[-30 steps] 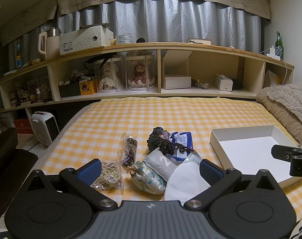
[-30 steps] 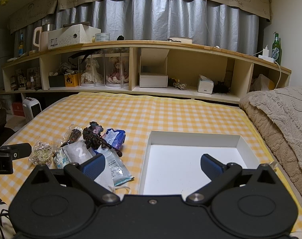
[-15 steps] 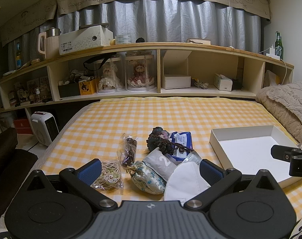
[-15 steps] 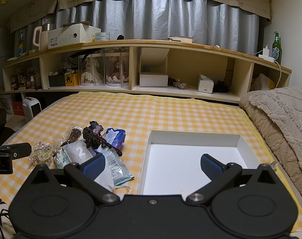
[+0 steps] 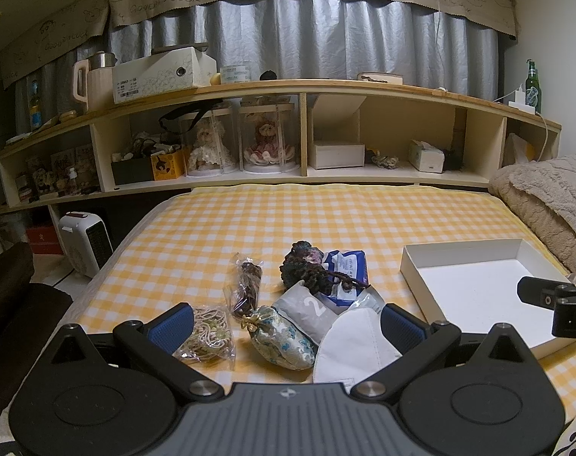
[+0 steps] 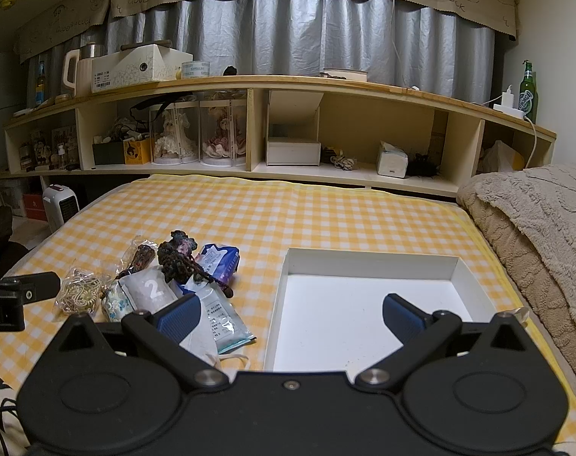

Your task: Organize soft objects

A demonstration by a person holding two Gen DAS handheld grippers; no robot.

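Observation:
A pile of soft items lies on the yellow checked bed: a white face mask, a floral pouch, a grey packet marked 2, a dark knitted piece, a blue tissue pack, a bag of cords and a bag of dark items. My left gripper is open just before the pile. An empty white box lies to the right. My right gripper is open over the box's left wall, empty.
A long wooden shelf with dolls, boxes and a tissue box runs along the far side. A beige blanket is heaped at the right. A small white heater stands on the floor at left.

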